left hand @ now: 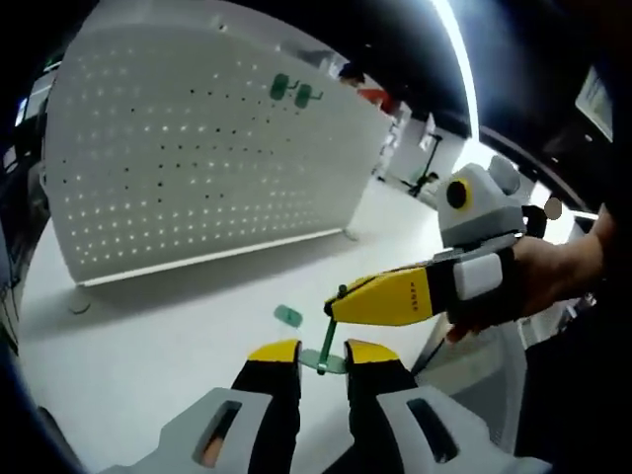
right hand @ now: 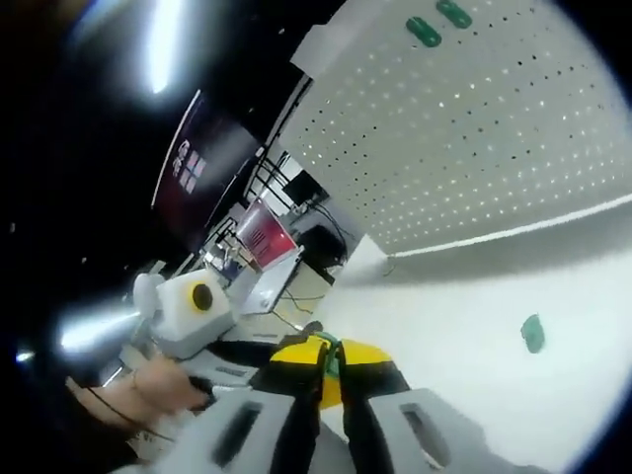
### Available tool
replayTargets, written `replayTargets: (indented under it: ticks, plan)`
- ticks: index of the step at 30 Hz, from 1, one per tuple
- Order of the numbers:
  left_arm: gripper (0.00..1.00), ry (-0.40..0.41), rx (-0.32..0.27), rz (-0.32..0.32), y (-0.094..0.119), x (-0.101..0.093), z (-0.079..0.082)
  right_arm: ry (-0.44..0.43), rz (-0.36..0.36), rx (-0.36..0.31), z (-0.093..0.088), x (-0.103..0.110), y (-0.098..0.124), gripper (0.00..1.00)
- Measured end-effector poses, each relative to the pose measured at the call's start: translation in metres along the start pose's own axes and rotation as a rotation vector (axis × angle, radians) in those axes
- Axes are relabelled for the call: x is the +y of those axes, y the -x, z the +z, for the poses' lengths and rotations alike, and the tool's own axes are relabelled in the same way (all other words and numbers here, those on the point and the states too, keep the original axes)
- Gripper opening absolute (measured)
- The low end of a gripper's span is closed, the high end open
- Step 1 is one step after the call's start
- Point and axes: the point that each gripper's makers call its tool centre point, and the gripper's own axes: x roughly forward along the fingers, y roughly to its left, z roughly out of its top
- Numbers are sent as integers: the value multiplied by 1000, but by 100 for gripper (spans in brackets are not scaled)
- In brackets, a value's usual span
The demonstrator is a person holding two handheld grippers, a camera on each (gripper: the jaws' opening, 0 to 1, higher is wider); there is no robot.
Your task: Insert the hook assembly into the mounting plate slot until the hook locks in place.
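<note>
— Low in the middle of the left gripper view, what is the left gripper (left hand: 322, 357) doing?

— Its jaws are pinched on a small green hook piece (left hand: 326, 354) standing just off the white table (left hand: 148, 336). The right gripper (left hand: 338, 308) comes in from the right of that frame, held by a person's hand (left hand: 538, 281), its yellow tips meeting the top of the same green piece.

— And in the right gripper view?

— At lower centre the right gripper (right hand: 329, 357) is closed with a sliver of green (right hand: 332, 355) between its tips, so I judge both are gripping the assembly.

— How to do it well?

— Keep one grip firm, align the two parts squarely and press until it seats; don't twist.

— Where does it go?

— The white pegboard (left hand: 197, 168) stands across the upper left, two green hooks (left hand: 291, 92) already near its top edge. Another loose green piece (left hand: 287, 316) lies on the table just beyond the jaws.

— Room?

— Open table lies between grippers and board; the table's edge falls away at the right.
</note>
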Motion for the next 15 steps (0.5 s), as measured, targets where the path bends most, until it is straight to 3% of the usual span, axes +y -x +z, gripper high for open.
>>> replayTargets:
  ticks: [6, 9, 11, 13, 15]
  plan:
    - [16, 7, 15, 2, 4, 6, -1, 123, 58, 81, 2, 5, 3, 6]
    - [16, 5, 27, 5, 10, 12, -4, 247, 107, 181, -2, 6, 10, 7]
    - [16, 7, 46, -2, 13, 14, -8, 326, 128, 213, 0, 5, 13, 7]
    - [16, -20, 87, -36, 16, 12, -14, 412, 119, 273, 2, 0, 17, 7]
    - [16, -63, 120, -65, 19, 9, -18, 561, 185, 326, 3, 9, 19, 8]
